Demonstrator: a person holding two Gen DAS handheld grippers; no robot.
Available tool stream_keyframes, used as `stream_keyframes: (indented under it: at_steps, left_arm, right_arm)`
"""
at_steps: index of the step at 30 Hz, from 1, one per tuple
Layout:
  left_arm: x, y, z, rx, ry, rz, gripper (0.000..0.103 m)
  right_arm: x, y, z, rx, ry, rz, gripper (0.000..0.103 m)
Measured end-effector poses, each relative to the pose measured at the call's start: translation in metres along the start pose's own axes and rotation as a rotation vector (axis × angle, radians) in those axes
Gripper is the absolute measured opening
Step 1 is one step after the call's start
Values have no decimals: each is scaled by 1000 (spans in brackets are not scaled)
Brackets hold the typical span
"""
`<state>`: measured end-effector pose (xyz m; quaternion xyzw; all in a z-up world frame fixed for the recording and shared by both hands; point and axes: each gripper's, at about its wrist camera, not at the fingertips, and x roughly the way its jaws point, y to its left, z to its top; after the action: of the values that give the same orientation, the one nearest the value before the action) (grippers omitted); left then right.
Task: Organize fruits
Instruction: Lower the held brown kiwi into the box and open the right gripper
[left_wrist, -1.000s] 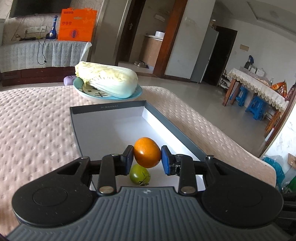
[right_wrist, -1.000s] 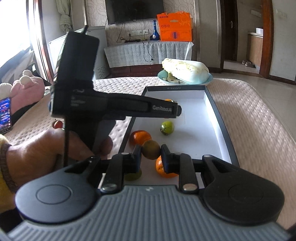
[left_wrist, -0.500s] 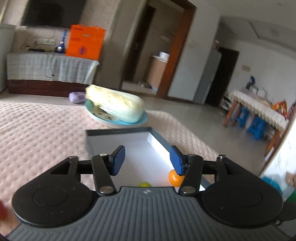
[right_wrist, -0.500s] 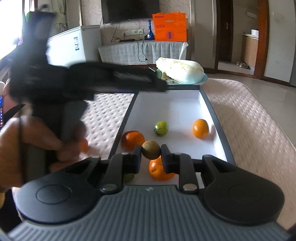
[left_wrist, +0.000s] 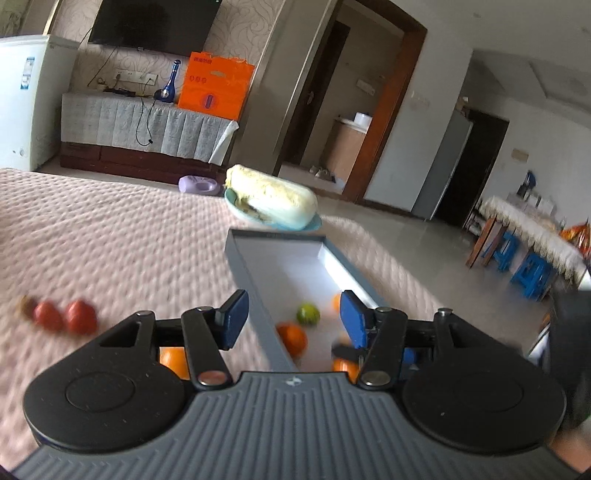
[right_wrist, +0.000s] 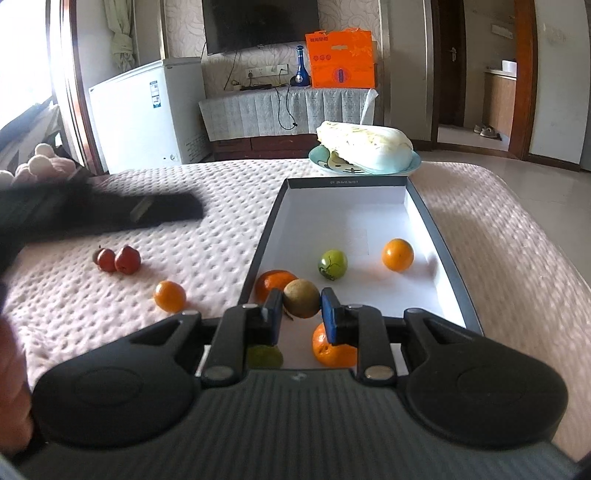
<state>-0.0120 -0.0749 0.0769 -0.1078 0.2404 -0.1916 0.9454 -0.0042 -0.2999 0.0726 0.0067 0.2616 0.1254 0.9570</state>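
Round brown kiwi (right_wrist: 301, 298) between tool (right_wrist: 301, 319) pads

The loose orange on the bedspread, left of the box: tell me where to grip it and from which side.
Grip the loose orange across its widest middle, coming down from above with the open left gripper. It is round and sits apart on the soft pink bedspread, well clear of the box wall, so either jaw probably fits beside it.

We see a dark flat television (right_wrist: 260, 24) on the patterned wall above a low cloth-draped cabinet (right_wrist: 288, 110) carrying an orange cardboard box (right_wrist: 340, 64) and a blue glass bottle (right_wrist: 301, 72). A white chest freezer (right_wrist: 144, 114) stands beside it. Daylight enters from the left, and pale tiled floor (left_wrist: 417, 236) runs toward a brown-framed doorway (left_wrist: 369, 96).
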Motion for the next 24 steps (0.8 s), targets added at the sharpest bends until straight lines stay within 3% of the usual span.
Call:
stream_keyframes:
  at_steps: [11, 15, 21, 24]
  left_arm:
    - [-30, -28, -61, 173, 117, 126, 64]
    - [-44, -37, -73, 245, 124, 161, 64]
    - [-73, -45, -72, 294, 102, 218, 64]
    - [-94, -44, -53, 237, 77, 239, 64]
  right_arm:
    - [-4, -8, 0, 53, -11, -5, 26]
    - [-8, -11, 1, 84, -16, 0, 26]
    - [-12, -11, 0, 96, -19, 19, 26]
    - [-17, -13, 0, 121, -27, 32, 26]
